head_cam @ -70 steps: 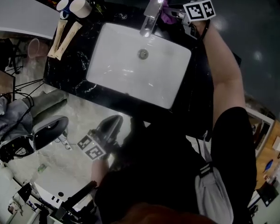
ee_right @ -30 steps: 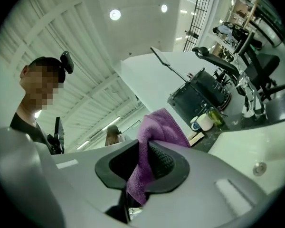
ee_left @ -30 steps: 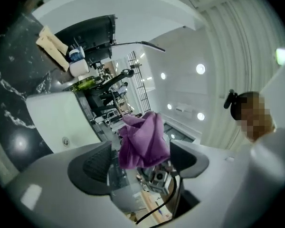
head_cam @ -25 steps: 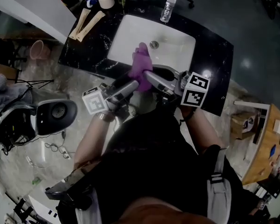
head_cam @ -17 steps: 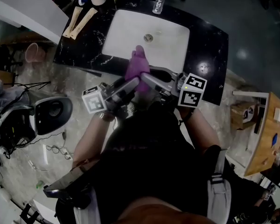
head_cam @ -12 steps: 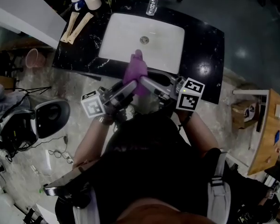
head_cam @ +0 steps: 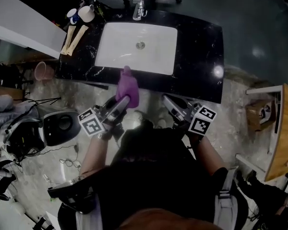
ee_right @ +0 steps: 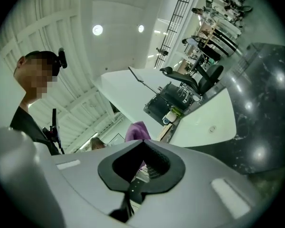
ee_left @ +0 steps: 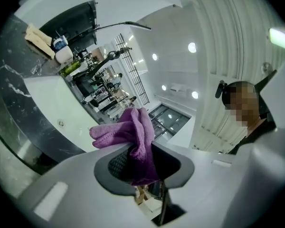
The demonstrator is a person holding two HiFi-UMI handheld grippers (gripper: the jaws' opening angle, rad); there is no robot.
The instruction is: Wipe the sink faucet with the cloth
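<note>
Cloth (head_cam: pixel 127 86), purple, sits bunched in the left hand-held gripper (head_cam: pixel 128 99), whose jaws have just been closing and now clamp it. Faucet (head_cam: pixel 139 6) stands well apart, straight ahead across the sink (head_cam: pixel 158 56), at the far edge of the counter (head_cam: pixel 201 47). Right hand-held gripper (head_cam: pixel 166 98) has just closed, empty, and is no nearer. The faucet's shape is too small to read.

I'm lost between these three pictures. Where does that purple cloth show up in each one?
Head view: the cloth sits left of centre, pinched in the left gripper, whose jaws have just been closing.
Left gripper view: the cloth hangs dead centre between the jaws.
Right gripper view: the cloth is a small patch just below centre.
Shared landmark: the white sink, in all three.
</note>
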